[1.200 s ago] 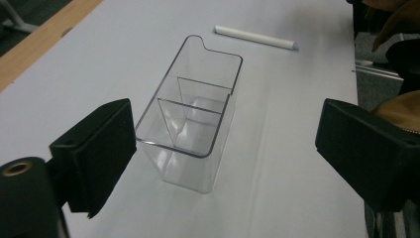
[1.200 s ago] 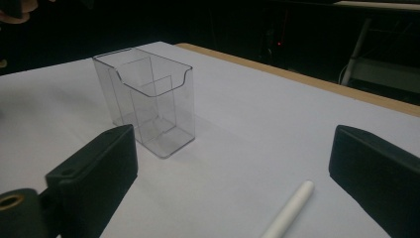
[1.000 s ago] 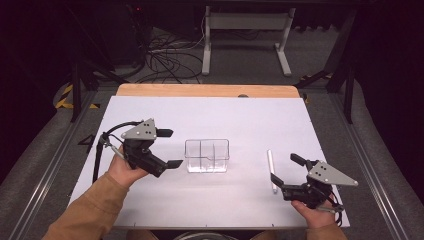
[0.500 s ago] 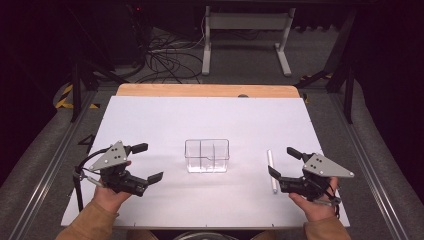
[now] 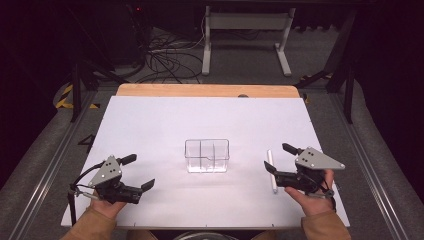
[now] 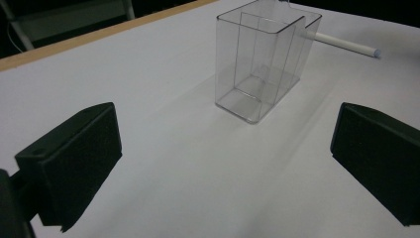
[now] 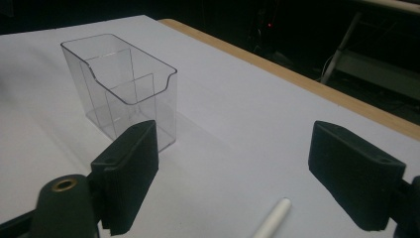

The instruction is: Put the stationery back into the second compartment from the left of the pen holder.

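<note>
A person's right hand holds the right gripper (image 5: 278,164) low over the near right of the white table (image 5: 165,125), its black jaws spread but just narrowing around a slim white plastic stick (image 5: 271,170) that lies flat between them, not pinched. At near left, the left gripper (image 5: 140,172) rests released, jaws wide, holding nothing. Between them stands an upright clear plastic box (image 5: 207,155), smooth-walled, partitioned inside and scooped along one rim, just left of the stick.
</note>
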{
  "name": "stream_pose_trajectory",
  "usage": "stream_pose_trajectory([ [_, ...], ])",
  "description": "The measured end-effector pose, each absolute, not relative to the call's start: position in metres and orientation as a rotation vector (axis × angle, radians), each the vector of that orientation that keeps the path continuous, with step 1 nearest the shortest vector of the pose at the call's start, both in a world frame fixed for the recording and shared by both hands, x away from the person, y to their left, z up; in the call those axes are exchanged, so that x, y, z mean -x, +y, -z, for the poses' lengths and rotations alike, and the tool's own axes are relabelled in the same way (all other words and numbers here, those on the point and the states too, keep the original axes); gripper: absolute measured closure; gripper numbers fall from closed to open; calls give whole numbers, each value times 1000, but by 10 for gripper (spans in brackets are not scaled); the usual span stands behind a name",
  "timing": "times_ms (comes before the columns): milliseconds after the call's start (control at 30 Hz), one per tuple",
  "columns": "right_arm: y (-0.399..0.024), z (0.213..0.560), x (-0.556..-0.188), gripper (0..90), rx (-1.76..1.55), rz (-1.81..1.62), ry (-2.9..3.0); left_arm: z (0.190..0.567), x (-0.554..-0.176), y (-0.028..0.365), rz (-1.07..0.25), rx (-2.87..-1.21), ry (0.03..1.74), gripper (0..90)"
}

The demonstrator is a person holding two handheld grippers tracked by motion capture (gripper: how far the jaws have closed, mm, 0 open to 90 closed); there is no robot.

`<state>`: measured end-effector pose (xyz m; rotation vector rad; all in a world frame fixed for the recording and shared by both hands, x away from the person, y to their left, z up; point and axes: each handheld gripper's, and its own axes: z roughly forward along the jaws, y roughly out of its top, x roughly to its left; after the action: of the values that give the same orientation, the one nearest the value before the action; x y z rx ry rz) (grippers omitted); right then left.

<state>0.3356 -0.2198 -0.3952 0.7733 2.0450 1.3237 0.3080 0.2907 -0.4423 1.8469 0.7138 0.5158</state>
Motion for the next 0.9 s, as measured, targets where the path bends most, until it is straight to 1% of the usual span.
stream_pose_trajectory([
  [100, -222, 396, -338, 201, -841, -1326, 2058, 445, -309, 294, -480, -1808, 724, 2],
  [200, -224, 396, -339, 201, -865, -1330, 2059, 444, -307, 294, -564, -1825, 713, 2],
  [300, -225, 395, -340, 182, -881, -1316, 2055, 445, -305, 292, -592, -1833, 712, 2],
  [567, -224, 391, -345, 181, -929, -1279, 2090, 447, -306, 293, -537, -1817, 721, 2],
  [633, -224, 390, -347, 182, -949, -1248, 2098, 447, -306, 294, -542, -1816, 722, 2],
  [867, -223, 384, -359, 213, -1034, -1153, 2172, 447, -303, 294, -559, -1821, 723, 2],
  [900, -223, 384, -361, 233, -1039, -1146, 2188, 447, -303, 294, -554, -1816, 726, 2],
])
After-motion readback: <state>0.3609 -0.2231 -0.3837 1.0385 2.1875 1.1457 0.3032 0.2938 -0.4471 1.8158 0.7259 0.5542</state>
